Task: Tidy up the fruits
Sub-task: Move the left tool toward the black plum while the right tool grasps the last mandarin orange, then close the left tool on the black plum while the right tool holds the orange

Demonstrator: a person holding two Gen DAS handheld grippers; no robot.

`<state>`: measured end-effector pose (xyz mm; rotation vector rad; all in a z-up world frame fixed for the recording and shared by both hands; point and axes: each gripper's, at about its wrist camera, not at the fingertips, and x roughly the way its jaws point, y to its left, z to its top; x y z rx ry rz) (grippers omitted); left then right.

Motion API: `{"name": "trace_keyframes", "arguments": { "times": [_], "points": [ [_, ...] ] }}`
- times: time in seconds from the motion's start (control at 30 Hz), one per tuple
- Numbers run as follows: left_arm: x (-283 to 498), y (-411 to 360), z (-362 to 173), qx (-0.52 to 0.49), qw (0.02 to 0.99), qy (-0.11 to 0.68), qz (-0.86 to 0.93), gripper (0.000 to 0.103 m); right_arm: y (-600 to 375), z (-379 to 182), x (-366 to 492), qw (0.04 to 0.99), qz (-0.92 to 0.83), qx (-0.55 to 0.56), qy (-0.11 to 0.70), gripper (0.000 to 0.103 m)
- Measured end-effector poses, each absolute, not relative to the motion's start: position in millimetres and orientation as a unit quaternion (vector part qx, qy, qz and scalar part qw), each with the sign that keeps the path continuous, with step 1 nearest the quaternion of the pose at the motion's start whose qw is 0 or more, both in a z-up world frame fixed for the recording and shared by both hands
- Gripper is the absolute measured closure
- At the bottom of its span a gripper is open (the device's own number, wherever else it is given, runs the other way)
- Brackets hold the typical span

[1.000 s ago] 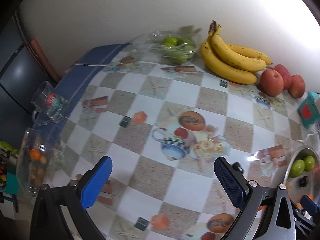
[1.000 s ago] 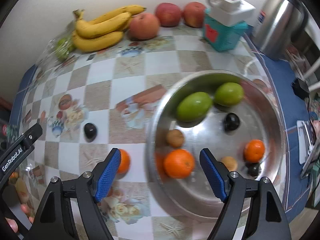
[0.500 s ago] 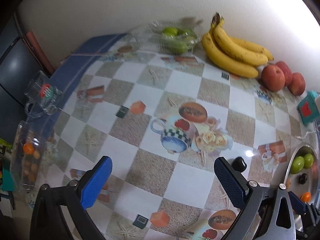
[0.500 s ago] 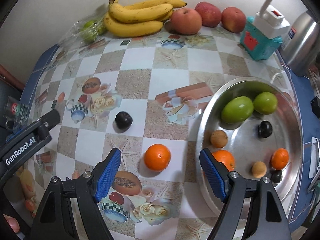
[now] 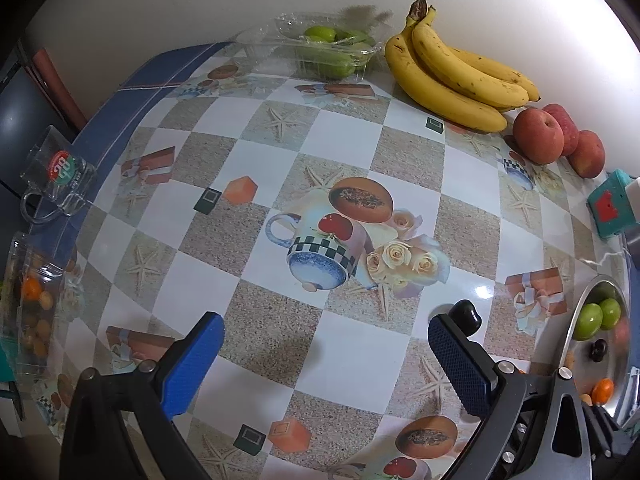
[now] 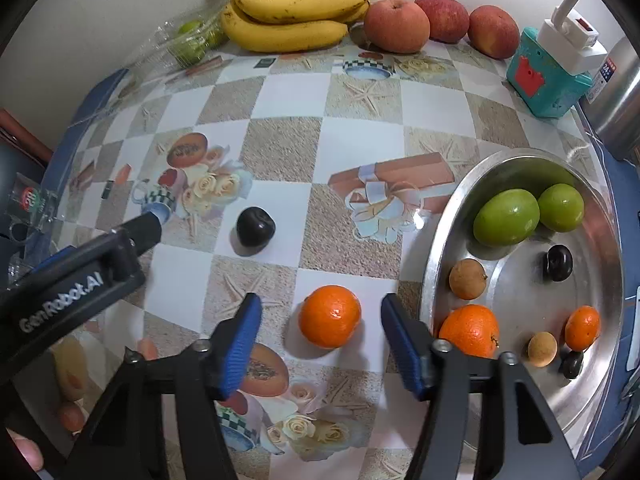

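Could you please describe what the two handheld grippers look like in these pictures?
Both the left gripper and the right gripper have black angular frames with silver screws and ridged blue pads. White lettering "GenRobot.AI" runs along the left one's side. No cables or sleeves are visible.

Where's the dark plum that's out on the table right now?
In the right wrist view, the dark plum sits on the tablecloth left of the metal tray, beyond the loose orange and beside the printed roses.
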<state>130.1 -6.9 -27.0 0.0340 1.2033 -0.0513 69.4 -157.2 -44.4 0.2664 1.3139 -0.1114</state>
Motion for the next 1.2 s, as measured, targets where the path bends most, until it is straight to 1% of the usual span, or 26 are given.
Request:
{"name": "trace_keyframes", "arguments": {
  "times": [0.73,0.87,0.9,0.93,1.03,1.2],
  "points": [
    [132,-16,-68,-0.004,0.786,0.617,-0.033,0.0,-149,-73,75,0.761,-0.058,0.113,0.636,0.048],
    [132,-15,-69,-0.01,0.784,0.619,-0.032,0.0,-148,-76,76,0.762,-0.059,0.114,0.635,0.048],
    [131,-15,-68,-0.011,0.785,0.618,-0.031,0.0,-148,-76,76,0.762,-0.059,0.115,0.635,0.051],
    [131,-14,-67,-0.012,0.786,0.618,-0.031,0.0,-147,-76,76,0.763,-0.06,0.113,0.634,0.056],
    [135,-12,-68,-0.015,0.786,0.617,-0.032,0.0,-150,-75,76,0.764,-0.061,0.112,0.633,0.062],
    [137,-9,-64,-0.019,0.786,0.617,-0.033,0.0,-154,-73,75,0.764,-0.059,0.116,0.632,0.064]
  ]
}}
